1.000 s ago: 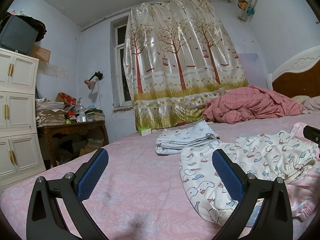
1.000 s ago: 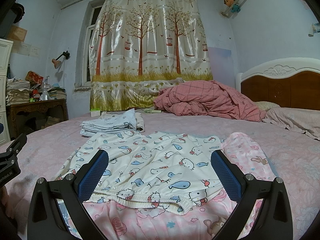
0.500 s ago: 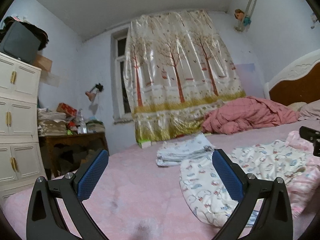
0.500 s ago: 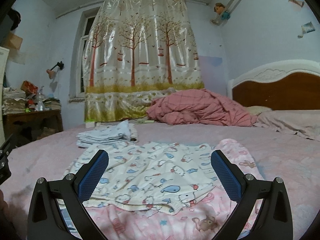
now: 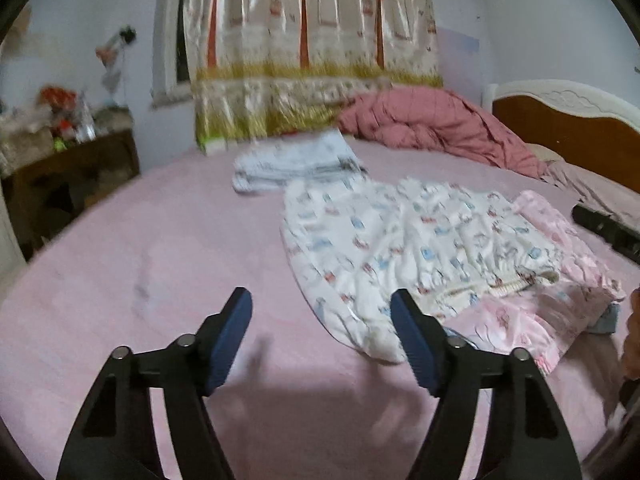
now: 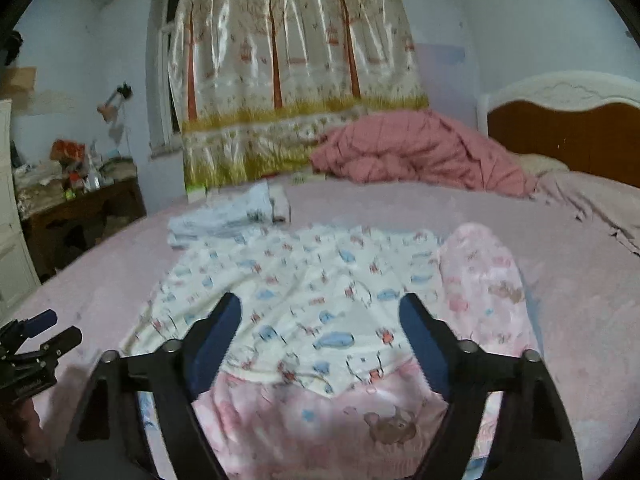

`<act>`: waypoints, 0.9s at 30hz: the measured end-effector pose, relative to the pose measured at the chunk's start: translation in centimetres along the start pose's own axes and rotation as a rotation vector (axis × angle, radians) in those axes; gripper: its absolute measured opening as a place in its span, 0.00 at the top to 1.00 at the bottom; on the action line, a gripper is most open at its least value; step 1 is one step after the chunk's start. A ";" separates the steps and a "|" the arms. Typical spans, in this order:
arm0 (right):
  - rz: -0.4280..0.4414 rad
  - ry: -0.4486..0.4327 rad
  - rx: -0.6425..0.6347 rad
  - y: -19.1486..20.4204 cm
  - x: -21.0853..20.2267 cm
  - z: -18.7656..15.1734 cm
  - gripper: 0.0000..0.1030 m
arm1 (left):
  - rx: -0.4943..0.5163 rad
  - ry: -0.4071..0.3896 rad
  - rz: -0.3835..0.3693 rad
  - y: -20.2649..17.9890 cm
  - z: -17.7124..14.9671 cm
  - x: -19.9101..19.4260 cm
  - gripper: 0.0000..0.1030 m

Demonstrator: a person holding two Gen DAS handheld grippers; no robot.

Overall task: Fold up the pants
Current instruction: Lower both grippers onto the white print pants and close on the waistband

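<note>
White cartoon-print pants [image 5: 400, 248] [image 6: 312, 292] lie spread on the bed over pink printed pants [image 5: 520, 320] [image 6: 480, 280]. My left gripper [image 5: 322, 320] hovers over the pink sheet at the white pants' near-left corner. Its jaws are closing and nothing is between them. My right gripper [image 6: 320, 320] hangs over the waistband end of both pants, jaws closing too, and the pads do not press on cloth. Each gripper shows at the edge of the other's view: the right gripper [image 5: 604, 228], the left gripper [image 6: 36, 340].
A folded stack of pale clothes [image 5: 292, 164] [image 6: 228, 216] sits behind the pants. A crumpled pink quilt [image 5: 432, 128] lies near the headboard [image 5: 568, 128]. A cluttered wooden desk [image 5: 72, 172] stands left of the bed, and a tree-print curtain [image 6: 288, 80] hangs behind.
Both grippers' jaws have narrowed. The left view has swung down and right toward the pants. The right view has tilted down, so the pants now fill more of it.
</note>
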State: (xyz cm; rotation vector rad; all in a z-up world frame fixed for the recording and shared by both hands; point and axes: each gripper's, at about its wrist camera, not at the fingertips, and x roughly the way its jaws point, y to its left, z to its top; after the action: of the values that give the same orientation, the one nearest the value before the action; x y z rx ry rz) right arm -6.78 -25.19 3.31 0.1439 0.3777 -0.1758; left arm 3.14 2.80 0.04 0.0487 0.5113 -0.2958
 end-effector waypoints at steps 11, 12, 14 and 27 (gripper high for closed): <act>-0.011 0.244 -0.092 -0.7 4.5 -3.4 0.43 | 0.018 0.098 -0.060 -3.3 -1.8 1.9 0.48; -0.015 0.242 -0.091 -0.8 4.6 -3.4 0.43 | 0.031 0.111 -0.064 -3.6 -2.0 2.0 0.48; -0.020 0.233 -0.086 -0.9 4.6 -3.3 0.43 | 0.053 0.143 -0.074 -3.9 -1.9 2.6 0.46; -0.017 0.302 -0.128 -1.3 5.7 -3.7 0.53 | 0.117 0.223 -0.018 -5.1 -2.4 4.1 0.51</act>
State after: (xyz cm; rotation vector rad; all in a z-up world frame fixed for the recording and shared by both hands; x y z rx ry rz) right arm -3.13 -26.61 -2.42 0.0408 0.6897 -0.1466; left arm 3.97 -2.88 -3.88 0.1925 0.7153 -0.3398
